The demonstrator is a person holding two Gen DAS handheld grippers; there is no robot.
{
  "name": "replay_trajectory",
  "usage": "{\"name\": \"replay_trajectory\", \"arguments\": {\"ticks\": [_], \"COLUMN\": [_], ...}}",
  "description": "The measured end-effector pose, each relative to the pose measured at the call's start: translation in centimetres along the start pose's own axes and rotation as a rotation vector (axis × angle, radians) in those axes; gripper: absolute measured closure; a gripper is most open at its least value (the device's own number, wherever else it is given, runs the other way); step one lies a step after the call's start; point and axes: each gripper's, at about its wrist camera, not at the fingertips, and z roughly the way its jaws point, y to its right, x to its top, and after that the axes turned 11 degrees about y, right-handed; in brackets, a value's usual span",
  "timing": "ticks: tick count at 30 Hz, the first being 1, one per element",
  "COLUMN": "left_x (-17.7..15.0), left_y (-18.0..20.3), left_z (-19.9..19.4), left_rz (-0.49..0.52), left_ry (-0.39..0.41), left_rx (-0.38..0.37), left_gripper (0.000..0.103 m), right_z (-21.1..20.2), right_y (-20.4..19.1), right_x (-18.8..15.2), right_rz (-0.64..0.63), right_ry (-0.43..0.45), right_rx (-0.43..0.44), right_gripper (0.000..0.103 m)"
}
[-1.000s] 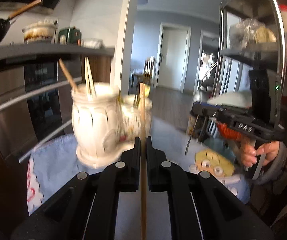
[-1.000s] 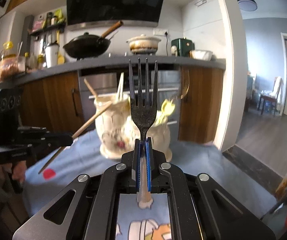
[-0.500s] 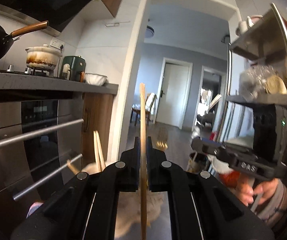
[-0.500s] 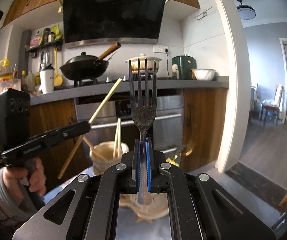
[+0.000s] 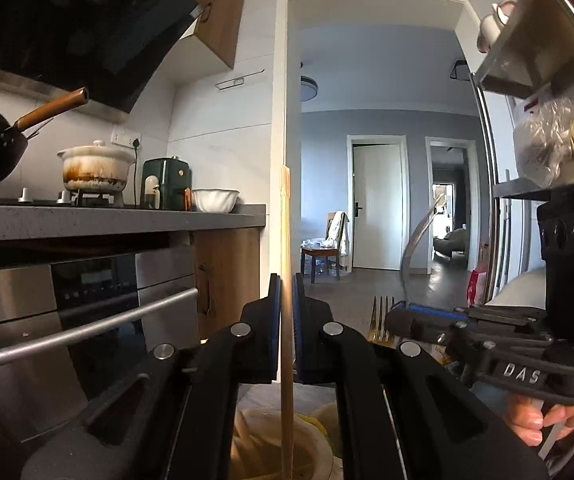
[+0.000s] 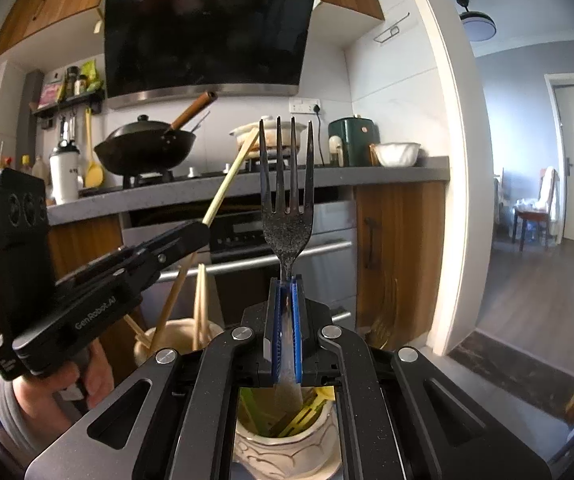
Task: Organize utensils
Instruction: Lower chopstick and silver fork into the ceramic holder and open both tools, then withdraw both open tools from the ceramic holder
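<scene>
At the far left of the right wrist view, the left gripper is held by the person's left hand, its jaws closed on a single wooden chopstick that slants up to the right in front of the stove. Below it stands a cream holder with several more chopsticks sticking out of it, their tips leaning in different directions. From the left wrist view the same chopstick runs straight up between the blue-padded jaws, and its lower end reaches down into the mouth of the cream holder directly beneath. Further right, in the middle of the right wrist view, the right gripper has its jaws pressed tight on the handle of a dark fork, tines pointing upward, the handle passing down between the pads toward a second, patterned ceramic holder just below, which contains yellow-green utensils. In the left wrist view the right gripper appears on the right side, gripped by the right hand, with the fork's tines showing just beside its tip. Behind everything runs a dark kitchen surface carrying a black wok, a white clay pot, a green appliance and a white bowl, with a steel oven underneath.
</scene>
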Motion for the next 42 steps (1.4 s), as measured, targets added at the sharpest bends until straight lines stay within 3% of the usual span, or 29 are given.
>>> {"name": "replay_trajectory", "arguments": {"ticks": [13, 20, 27, 31, 42], "left_x": [-1.3, -1.8, -2.3, -2.2, -2.7], "left_y": [1.3, 0.7, 0.6, 0.5, 1.7], "left_z": [-2.3, -3.9, -4.2, -4.7, -9.1], "left_rz": [0.055, 0.015, 0.008, 0.006, -0.006], "left_ry": [-0.082, -0.149, -0.174, -0.180, -0.229], "left_rx": [-0.018, 0.021, 0.020, 0.030, 0.029], "left_gripper": [0.097, 0.097, 0.097, 0.097, 0.097], "right_z": [1.5, 3.0, 3.2, 1.8, -4.7], "right_y": [0.6, -0.1, -0.6, -0.6, -0.4], "right_x": [-3.5, -5.4, -6.0, -5.3, -5.4], "right_rz": [0.018, 0.007, -0.023, -0.030, -0.031], "right_ry": [-0.139, -0.241, -0.273, -0.251, -0.236], "right_rx": [0.048, 0.056, 0.047, 0.045, -0.009], "right_gripper": [0.097, 0.097, 0.095, 0.090, 0.090]}}
